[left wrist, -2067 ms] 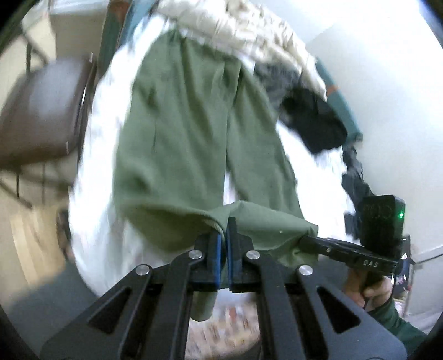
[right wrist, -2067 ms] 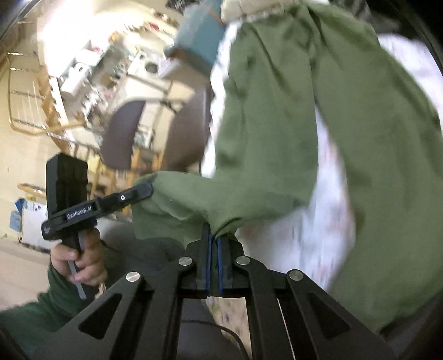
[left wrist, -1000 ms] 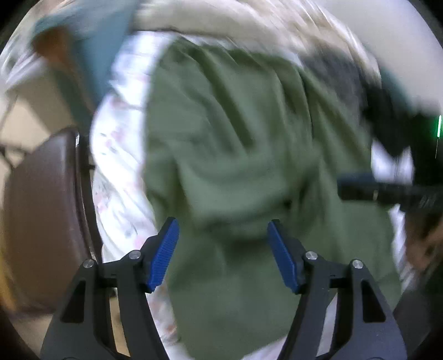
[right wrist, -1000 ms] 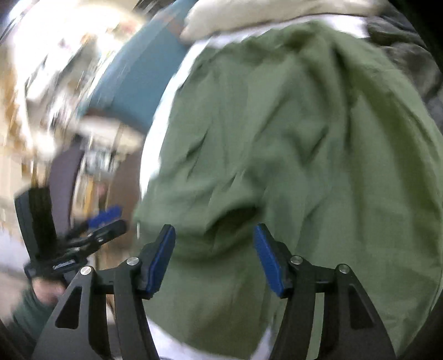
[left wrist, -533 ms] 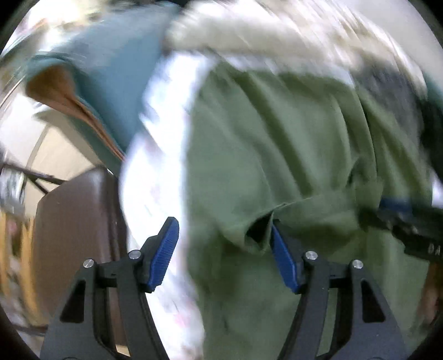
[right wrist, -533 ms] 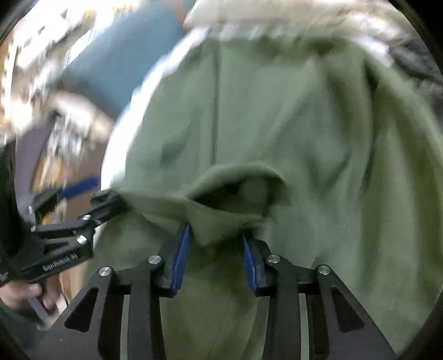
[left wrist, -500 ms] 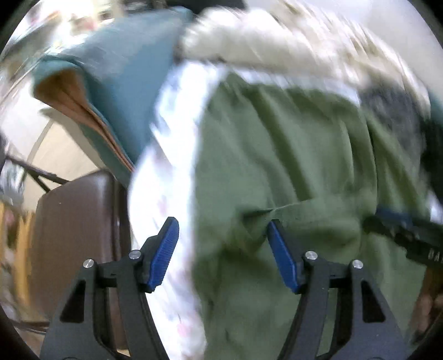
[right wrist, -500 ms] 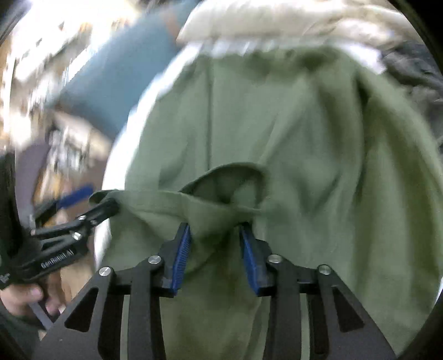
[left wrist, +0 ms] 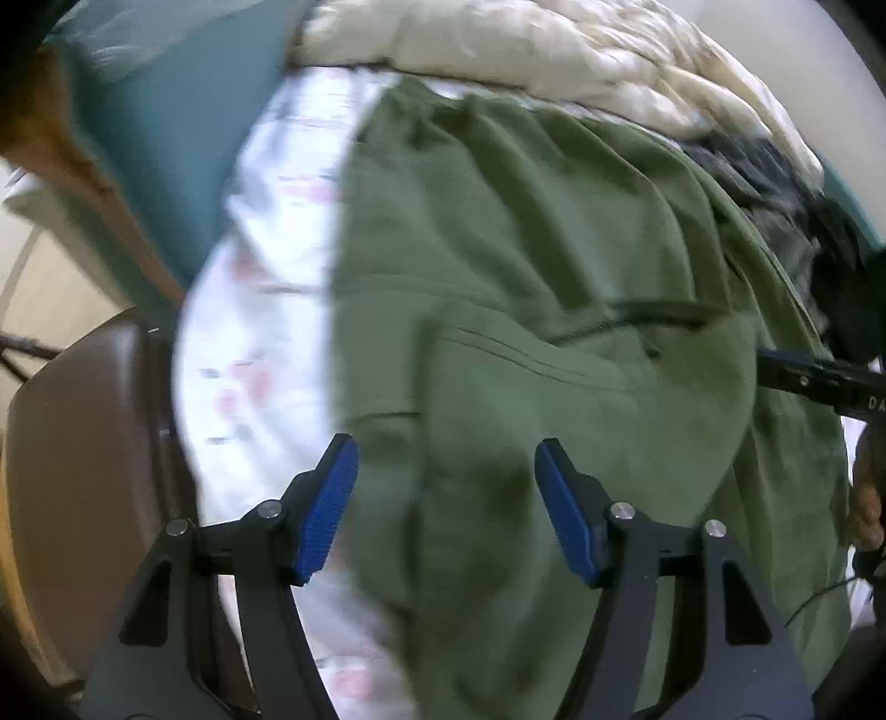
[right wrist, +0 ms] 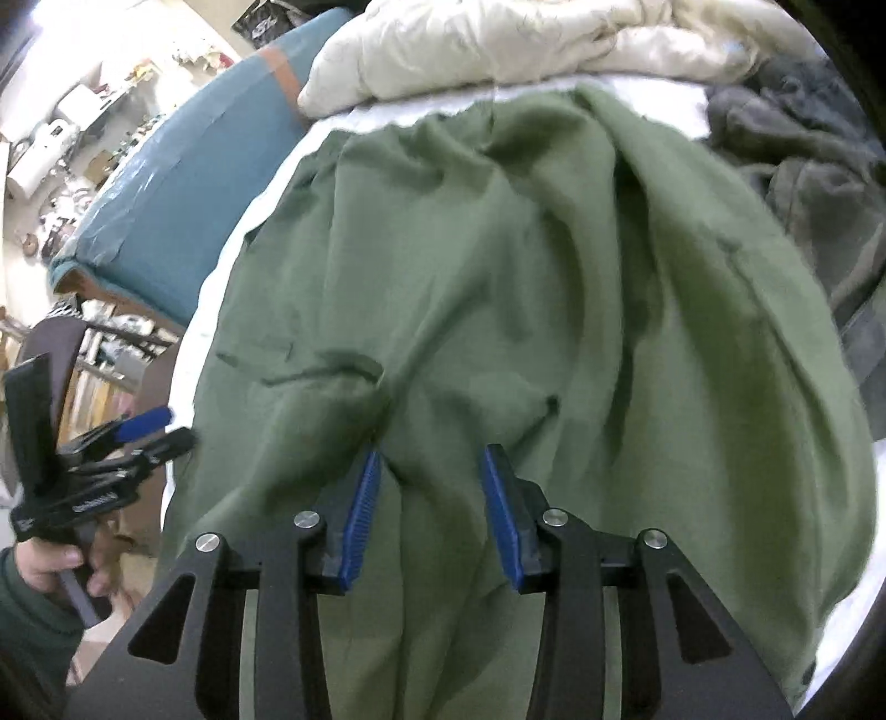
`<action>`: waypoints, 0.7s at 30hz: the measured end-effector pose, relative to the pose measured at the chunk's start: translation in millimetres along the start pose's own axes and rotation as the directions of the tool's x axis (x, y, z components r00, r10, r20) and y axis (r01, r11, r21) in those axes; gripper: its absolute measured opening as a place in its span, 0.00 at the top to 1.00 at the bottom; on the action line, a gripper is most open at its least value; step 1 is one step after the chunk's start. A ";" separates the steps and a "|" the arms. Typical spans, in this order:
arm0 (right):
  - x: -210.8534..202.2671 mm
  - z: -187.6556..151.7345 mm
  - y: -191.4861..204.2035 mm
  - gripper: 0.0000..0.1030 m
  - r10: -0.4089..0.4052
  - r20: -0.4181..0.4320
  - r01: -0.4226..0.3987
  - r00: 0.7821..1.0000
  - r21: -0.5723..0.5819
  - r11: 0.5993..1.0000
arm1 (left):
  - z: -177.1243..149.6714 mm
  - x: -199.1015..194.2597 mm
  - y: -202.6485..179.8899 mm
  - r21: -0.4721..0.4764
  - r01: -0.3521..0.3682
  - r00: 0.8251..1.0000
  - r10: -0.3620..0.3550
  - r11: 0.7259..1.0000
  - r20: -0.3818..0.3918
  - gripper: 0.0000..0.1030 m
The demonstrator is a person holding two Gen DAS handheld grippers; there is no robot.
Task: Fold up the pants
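Green fleece-like cloth fills the left wrist view: the pants (left wrist: pixel 554 310) lie on the bed sheet (left wrist: pixel 260 310), a pale floral print, with their waistband up near a cream comforter (left wrist: pixel 526 50) and a layer doubled back over the lower part, its stitched hem running across the middle. The left hand-held gripper (left wrist: pixel 446 509) has its jaws spread wide and holds nothing, hovering over the near left edge of the doubled layer; a brown chair (left wrist: pixel 83 471) stands just beside the bed, and the tip of the right hand-held gripper (left wrist: pixel 819 382) reaches in at the right edge. From the right wrist view, the pants (right wrist: pixel 498 277) spread over most of the sheet (right wrist: pixel 249 221), a teal headboard or mattress edge (right wrist: pixel 183 188) and the comforter (right wrist: pixel 526 44) lie beyond, and a dark grey garment (right wrist: pixel 803 166) is bunched at the right, touching the pants' edge. The right hand-held gripper (right wrist: pixel 429 509) is parted too, with a ridge of green cloth rising between its blue pads without being pinched; the left hand-held gripper (right wrist: pixel 133 437) is off to the left, clear of the fabric. The fold looks rumpled, so the step seems to be tidying or taking a fresh grip. To do it well, I would pinch both layers at the outer corners, keep the grips level, and pull the creases flat before folding again, keeping clear of the grey garment.
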State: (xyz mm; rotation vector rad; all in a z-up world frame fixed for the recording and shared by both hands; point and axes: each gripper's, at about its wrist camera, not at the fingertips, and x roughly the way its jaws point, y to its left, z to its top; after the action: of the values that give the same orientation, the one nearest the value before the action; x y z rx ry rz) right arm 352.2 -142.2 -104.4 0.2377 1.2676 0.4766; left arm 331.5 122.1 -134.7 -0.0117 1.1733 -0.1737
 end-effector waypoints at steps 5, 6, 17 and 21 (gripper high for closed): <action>7.8 -12.2 7.8 0.49 0.027 -0.034 -0.029 0.999 -0.063 0.998 | 6.7 16.8 -24.6 0.105 -0.097 0.995 0.096 0.990 0.019 0.74; 10.9 -12.9 10.4 0.48 0.026 -0.043 -0.029 0.999 -0.075 0.997 | 8.3 17.4 -25.8 0.119 -0.110 0.994 0.107 0.987 0.030 0.94; 24.1 -10.1 22.7 0.47 -0.004 -0.027 0.001 1.000 -0.094 0.996 | 3.6 -24.4 38.8 -0.084 -0.083 0.987 0.093 0.993 0.128 1.00; 21.5 -3.4 26.7 0.47 0.032 0.005 -0.032 0.999 -0.062 0.998 | 5.9 -22.7 31.9 -0.091 -0.071 0.986 0.083 0.993 0.141 1.00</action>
State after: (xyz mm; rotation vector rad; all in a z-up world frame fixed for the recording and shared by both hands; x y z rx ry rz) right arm 348.0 -108.9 -112.4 0.2071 1.2423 0.5415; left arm 332.5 156.3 -114.8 -0.0540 1.0335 -0.0529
